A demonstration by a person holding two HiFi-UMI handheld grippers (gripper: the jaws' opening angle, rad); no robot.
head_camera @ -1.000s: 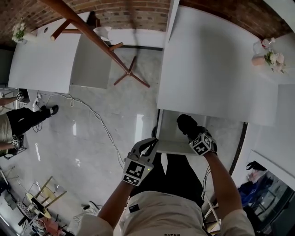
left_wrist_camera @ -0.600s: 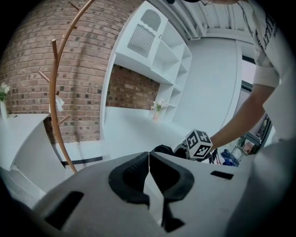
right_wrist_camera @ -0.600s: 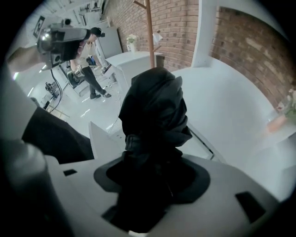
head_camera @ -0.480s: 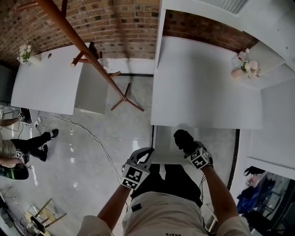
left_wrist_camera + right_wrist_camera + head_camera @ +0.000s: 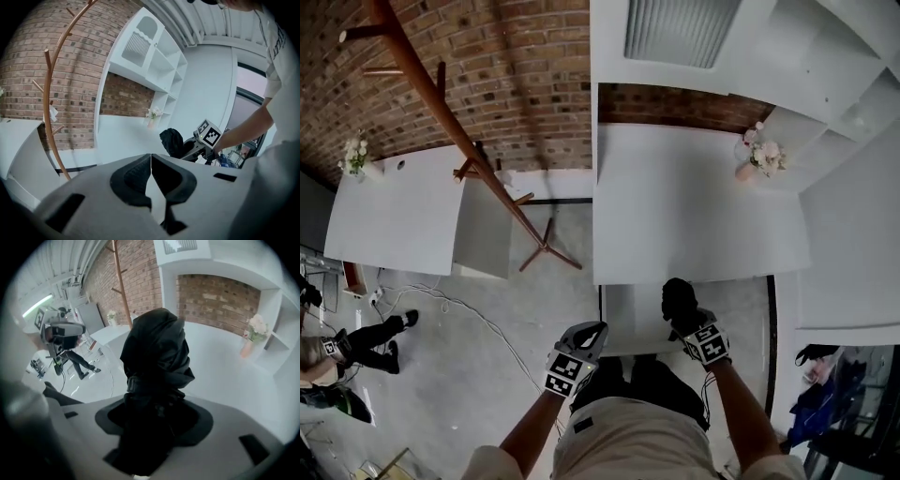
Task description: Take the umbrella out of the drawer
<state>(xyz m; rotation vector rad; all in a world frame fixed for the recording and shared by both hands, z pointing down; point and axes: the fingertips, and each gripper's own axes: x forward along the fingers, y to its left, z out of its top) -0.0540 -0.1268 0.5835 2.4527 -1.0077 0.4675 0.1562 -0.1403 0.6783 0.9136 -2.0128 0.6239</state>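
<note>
The black folded umbrella [image 5: 678,298] stands upright above the open white drawer [image 5: 626,314], and my right gripper [image 5: 685,322] is shut on its lower end. In the right gripper view the umbrella [image 5: 157,352] fills the middle, its lower part squeezed in my right gripper [image 5: 154,416]. My left gripper [image 5: 590,331] hangs by the drawer's front left corner. Its jaws [image 5: 151,158] meet at the tips with nothing between them. From there I see the umbrella [image 5: 172,142] and the right gripper's marker cube [image 5: 207,134] to the right.
The drawer sticks out from under a white desk top [image 5: 684,206] that bears a flower vase [image 5: 755,159]. White shelves rise at the right. A wooden coat stand [image 5: 441,108] and another white table [image 5: 394,206] are at the left, with a cable [image 5: 483,321] and a seated person [image 5: 342,352] on the floor side.
Both grippers have risen, the right one more, and it has rolled with the umbrella held in it. The head view has tilted up towards the wall.
</note>
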